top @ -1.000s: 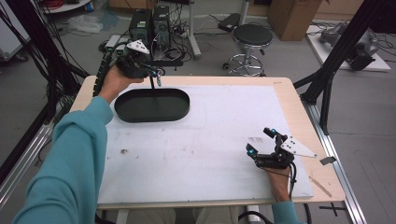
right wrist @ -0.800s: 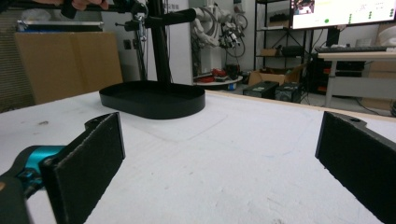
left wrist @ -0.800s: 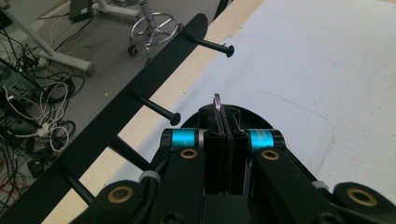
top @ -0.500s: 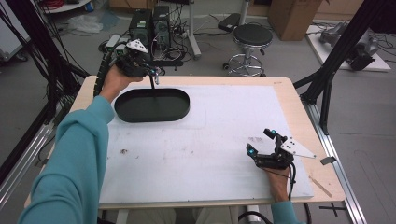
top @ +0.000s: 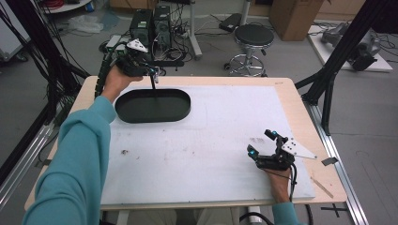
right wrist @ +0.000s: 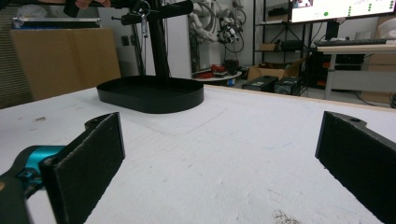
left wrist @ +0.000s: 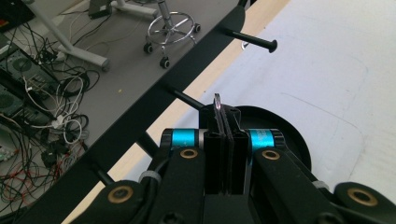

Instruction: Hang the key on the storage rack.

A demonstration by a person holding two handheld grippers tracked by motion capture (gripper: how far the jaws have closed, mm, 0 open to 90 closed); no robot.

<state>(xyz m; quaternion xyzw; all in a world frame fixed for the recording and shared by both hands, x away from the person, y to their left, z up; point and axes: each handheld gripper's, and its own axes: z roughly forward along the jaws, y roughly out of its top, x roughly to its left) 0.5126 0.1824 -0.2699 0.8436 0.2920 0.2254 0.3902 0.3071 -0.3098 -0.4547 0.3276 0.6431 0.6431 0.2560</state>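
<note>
The left gripper (top: 152, 80), jaws pinching a thin metal ring (left wrist: 217, 100), hangs over the black tray (top: 152, 106) at the tabletop's (top: 225, 140) far-left corner. The right gripper (top: 265, 143) rests near the right edge, jaws spread.

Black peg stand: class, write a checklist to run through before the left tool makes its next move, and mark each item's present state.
1. Left tool shut on the thin metal ring: ok.
2. Ring close to the stand's peg bar: ok.
3. Ring lined up with a peg: cannot tell.
4. Black oval tray flat on the white mat: ok.
5. Right tool open, holding nothing, well apart from the tray: ok.
</note>
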